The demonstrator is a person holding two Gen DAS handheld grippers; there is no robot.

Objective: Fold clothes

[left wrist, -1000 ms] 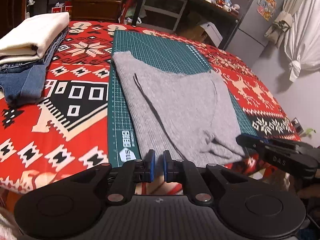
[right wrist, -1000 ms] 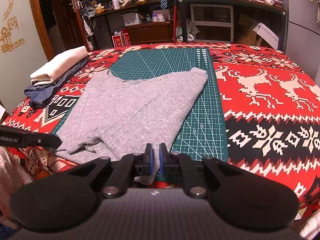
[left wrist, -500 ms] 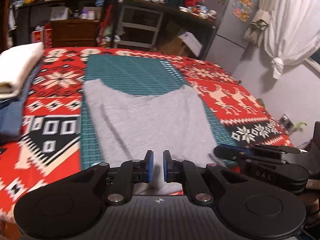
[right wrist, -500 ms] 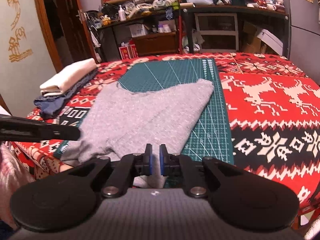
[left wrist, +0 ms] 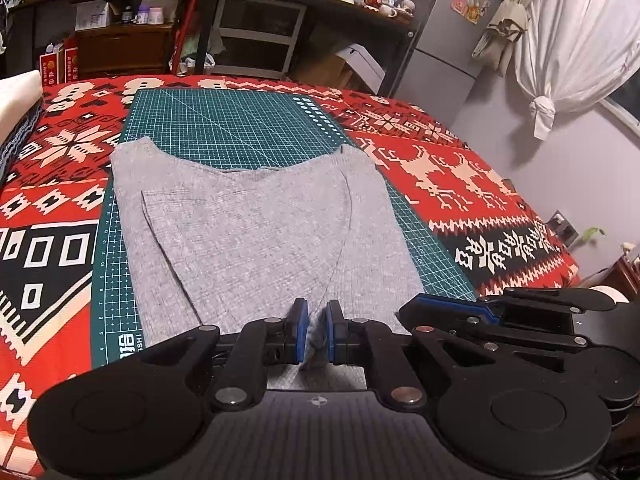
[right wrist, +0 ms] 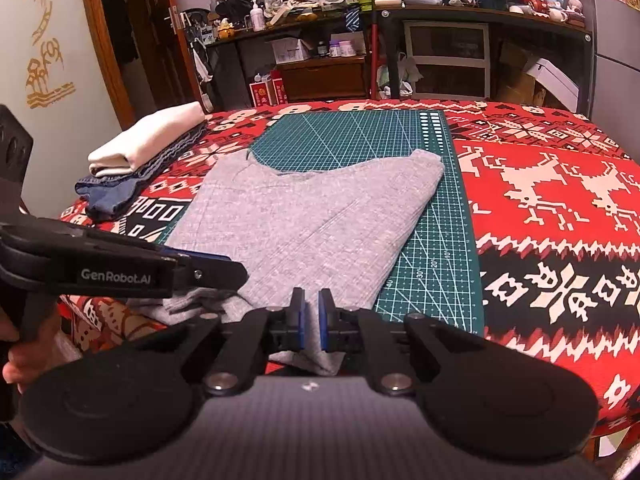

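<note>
A grey knit sweater (left wrist: 260,232) lies flat on a green cutting mat (left wrist: 224,128), sleeves folded inward, neckline at the far end. My left gripper (left wrist: 317,332) is shut on the sweater's near hem, with grey cloth pinched between its blue pads. Close on its right is my right gripper (left wrist: 412,312), seen side-on. In the right wrist view the right gripper (right wrist: 312,320) is shut on the same hem of the sweater (right wrist: 312,220), a corner of cloth hanging below the fingers. The left gripper (right wrist: 236,276) reaches in from the left beside it.
A red patterned blanket (left wrist: 460,184) covers the bed under the mat (right wrist: 352,136). A stack of folded clothes (right wrist: 148,148), cream on top of blue, sits at the far left. Cluttered shelves, a desk and a fridge (left wrist: 452,32) stand behind. A hand (right wrist: 16,364) holds the left gripper.
The left gripper has swung right along the near hem until it sits beside the right gripper. Both stay shut on the grey cloth, and the near edge has bunched up between them.
</note>
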